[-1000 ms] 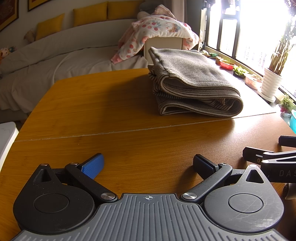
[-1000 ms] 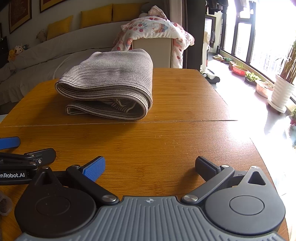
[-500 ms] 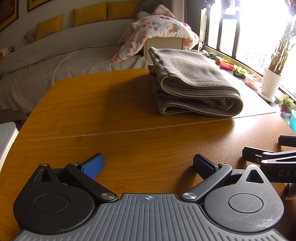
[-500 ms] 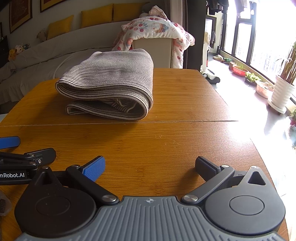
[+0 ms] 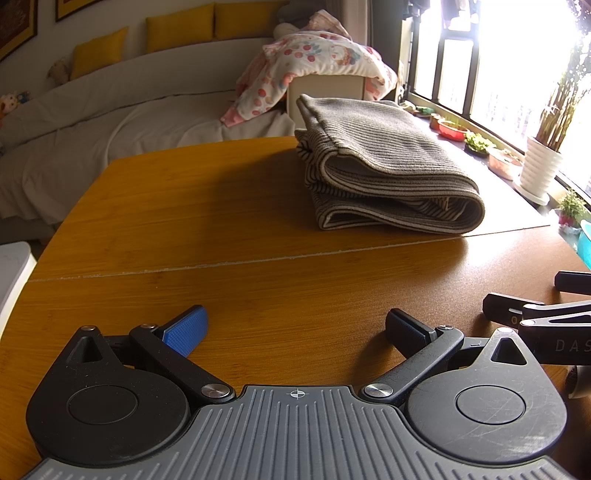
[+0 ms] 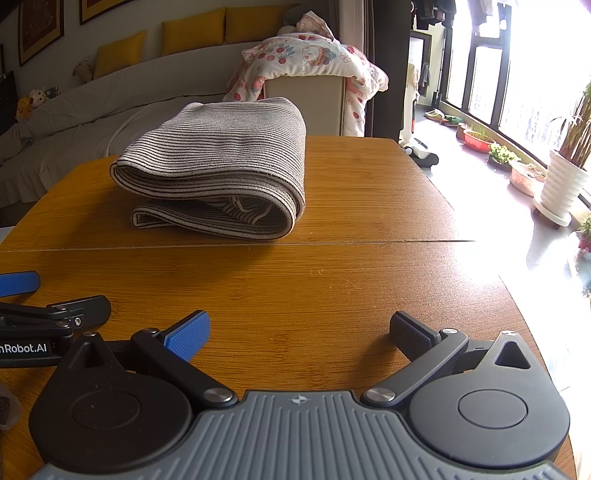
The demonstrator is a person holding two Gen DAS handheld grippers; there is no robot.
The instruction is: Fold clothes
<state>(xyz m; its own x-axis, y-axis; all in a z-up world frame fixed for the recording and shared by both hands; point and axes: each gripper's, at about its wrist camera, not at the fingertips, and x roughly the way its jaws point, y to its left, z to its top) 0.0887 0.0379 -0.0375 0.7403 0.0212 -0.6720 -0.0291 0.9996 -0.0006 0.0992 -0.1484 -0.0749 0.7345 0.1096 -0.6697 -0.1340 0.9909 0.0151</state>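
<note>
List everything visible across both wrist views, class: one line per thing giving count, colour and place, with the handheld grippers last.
folded garment: one, grey with dark stripes, far half of the table
table: one, orange-brown wood, beneath everything
sofa: one, pale, behind the table
cushions: three, yellow, along the sofa back
blanket: one, white with red print, draped over a box
plant pot: one, white, by the window
left gripper: one, black, blue pad, open, near edge
right gripper: one, black, blue pad, open, near edge

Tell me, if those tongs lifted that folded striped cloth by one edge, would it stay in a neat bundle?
Probably not. The striped cloth looks soft and floppy: its layers sag in rounded, loose folds, so they would likely unfurl. It also looks thick, so perhaps fairly heavy for cloth. Pushed across the smooth table, it might slide whole.
</note>
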